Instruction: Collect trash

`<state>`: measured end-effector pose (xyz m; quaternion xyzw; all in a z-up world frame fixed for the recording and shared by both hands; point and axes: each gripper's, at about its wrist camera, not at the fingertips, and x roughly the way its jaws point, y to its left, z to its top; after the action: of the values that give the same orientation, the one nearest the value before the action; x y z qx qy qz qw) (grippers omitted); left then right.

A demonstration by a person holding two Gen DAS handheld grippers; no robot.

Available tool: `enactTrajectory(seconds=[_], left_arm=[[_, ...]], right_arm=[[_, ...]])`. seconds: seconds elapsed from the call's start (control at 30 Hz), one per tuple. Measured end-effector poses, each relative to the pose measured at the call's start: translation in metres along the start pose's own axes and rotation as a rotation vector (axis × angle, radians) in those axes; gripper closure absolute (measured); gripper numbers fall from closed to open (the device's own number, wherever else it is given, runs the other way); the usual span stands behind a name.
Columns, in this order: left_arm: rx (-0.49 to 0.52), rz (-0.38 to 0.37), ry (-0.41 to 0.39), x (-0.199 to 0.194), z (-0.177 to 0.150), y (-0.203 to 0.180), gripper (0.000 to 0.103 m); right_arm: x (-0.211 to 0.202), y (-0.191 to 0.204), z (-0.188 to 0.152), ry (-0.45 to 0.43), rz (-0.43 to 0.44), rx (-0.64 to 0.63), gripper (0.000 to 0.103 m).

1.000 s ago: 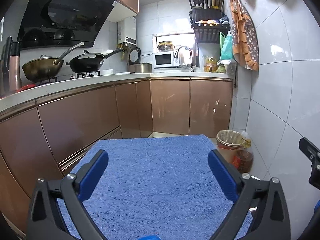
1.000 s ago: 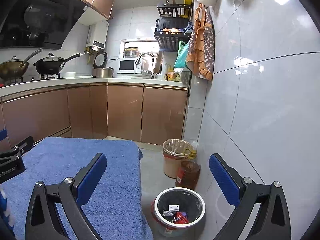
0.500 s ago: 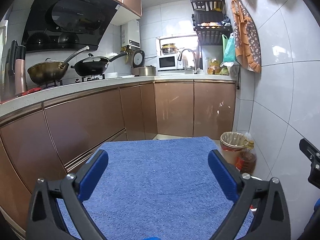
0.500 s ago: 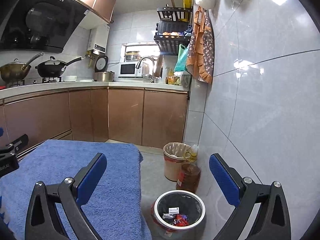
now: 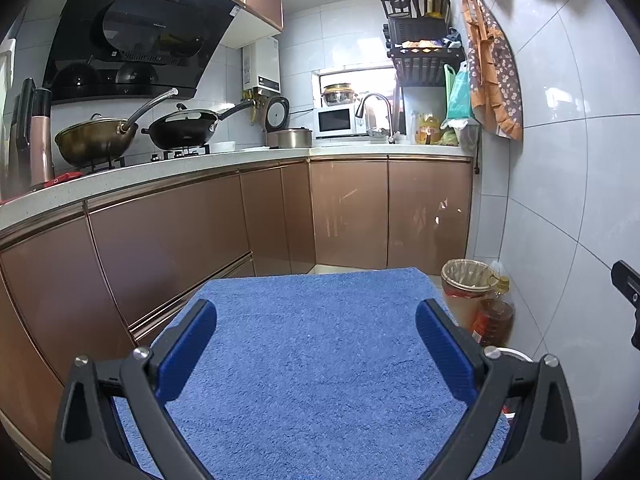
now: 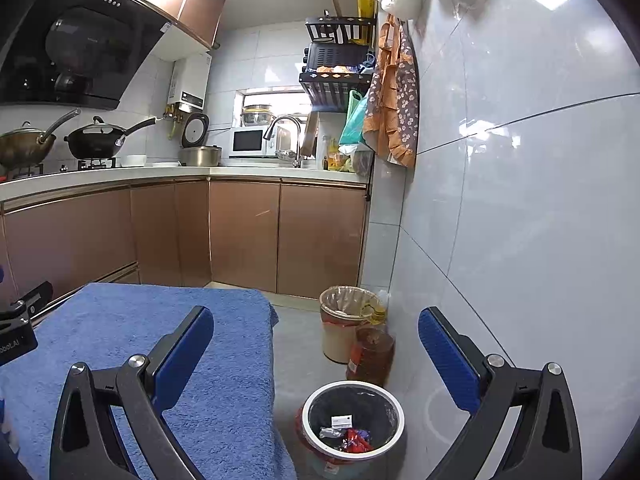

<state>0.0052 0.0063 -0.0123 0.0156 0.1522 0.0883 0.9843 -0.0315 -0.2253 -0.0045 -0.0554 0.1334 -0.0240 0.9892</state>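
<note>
A small black bin with a white rim stands on the floor right of the table; it holds wrappers in red, silver and white. Its rim just shows in the left wrist view. My right gripper is open and empty, held above the bin and the table's right edge. My left gripper is open and empty over the blue towel that covers the table. No loose trash shows on the towel.
A lined waste bin and an amber oil bottle stand by the tiled wall. Brown cabinets under a counter with woks run along the left and back. The right gripper's edge shows at the right of the left wrist view.
Both grippers have risen and tilted slightly upward, so the kitchen sits lower in both views. Both stay open and empty.
</note>
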Motion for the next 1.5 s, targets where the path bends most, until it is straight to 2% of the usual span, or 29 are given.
enactTrajectory(seconds=[0.77, 1.5], left_arm=[[-0.007, -0.003, -0.013, -0.0098, -0.0012, 0.0013, 0.003], [-0.015, -0.009, 0.02, -0.0058, -0.0051, 0.0047, 0.003]], right_arm=[[-0.0019, -0.0002, 0.0001, -0.01, 0.0, -0.02, 0.0], [-0.0033, 0.0029, -0.0008, -0.018, -0.017, -0.057, 0.0]])
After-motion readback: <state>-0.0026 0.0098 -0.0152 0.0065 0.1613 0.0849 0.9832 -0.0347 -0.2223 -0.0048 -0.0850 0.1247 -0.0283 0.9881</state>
